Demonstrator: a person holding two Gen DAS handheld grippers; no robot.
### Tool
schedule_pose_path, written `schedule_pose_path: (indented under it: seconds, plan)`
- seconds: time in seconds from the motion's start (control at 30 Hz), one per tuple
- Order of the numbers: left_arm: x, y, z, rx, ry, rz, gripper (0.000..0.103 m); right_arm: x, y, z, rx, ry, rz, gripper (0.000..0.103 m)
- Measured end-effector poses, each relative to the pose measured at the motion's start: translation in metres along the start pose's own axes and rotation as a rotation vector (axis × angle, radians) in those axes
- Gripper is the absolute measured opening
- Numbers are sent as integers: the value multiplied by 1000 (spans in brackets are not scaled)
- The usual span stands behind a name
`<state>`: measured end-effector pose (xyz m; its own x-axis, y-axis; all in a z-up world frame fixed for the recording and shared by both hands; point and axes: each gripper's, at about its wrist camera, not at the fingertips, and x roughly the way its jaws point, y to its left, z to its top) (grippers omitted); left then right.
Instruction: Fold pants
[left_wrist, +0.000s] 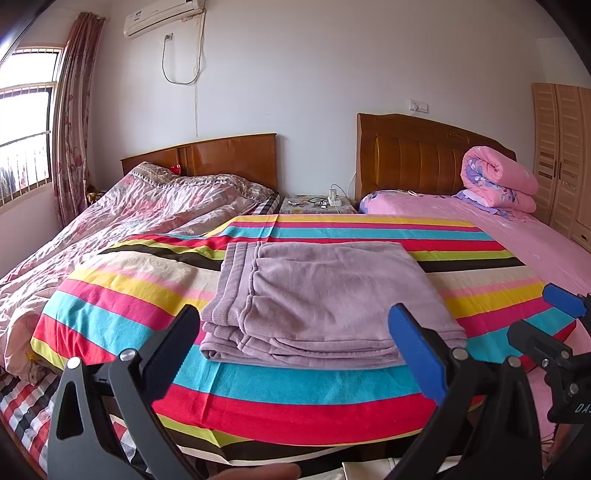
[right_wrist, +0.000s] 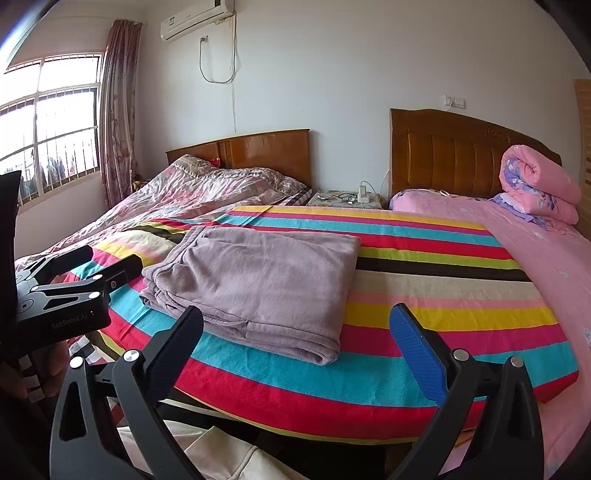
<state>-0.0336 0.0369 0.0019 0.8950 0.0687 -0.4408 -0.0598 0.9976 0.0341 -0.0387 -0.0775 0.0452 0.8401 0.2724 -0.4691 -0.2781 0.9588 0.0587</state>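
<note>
The pants (left_wrist: 321, 295) lie folded in a neat stack at frame centre on the striped sheet (left_wrist: 295, 398), laid flat to keep the folds. My left tongs (left_wrist: 295, 332) and right tongs (right_wrist: 295, 332) hang released, gripping nothing.

The left gripper (right_wrist: 92, 264) carries pale lettering on its black body, reading "GenRobot.AI". The right gripper (left_wrist: 565, 295) shows only the cut-off letters "DAS". The air conditioner (right_wrist: 195, 18) logo is too small to read.

Striped blanket (left_wrist: 295, 398), rolled pink quilt (left_wrist: 498, 181) by wooden headboard (left_wrist: 410, 162), nightstand (left_wrist: 317, 205), window (right_wrist: 48, 125), air conditioner (left_wrist: 162, 18)
</note>
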Motion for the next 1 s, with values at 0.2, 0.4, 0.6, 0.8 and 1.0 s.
schedule_pose_path:
  seconds: [0.2, 0.4, 0.6, 0.8, 1.0]
  plan:
    - [0, 0, 0, 2, -1, 0, 102, 2, -1, 0, -1, 3, 5, 98]
    - [-2, -1, 0, 0, -4, 4, 102, 3, -2, 0, -1, 4, 5, 98]
    - [-3, -2, 0, -1, -5, 8, 102, 2, -2, 0, -2, 4, 6, 98]
    - [-3, -2, 0, -3, -5, 12, 102, 2, -1, 0, -1, 5, 6, 98]
    - [-6, -1, -1, -26, -10, 13, 102, 5, -2, -4, -1, 11, 17, 98]
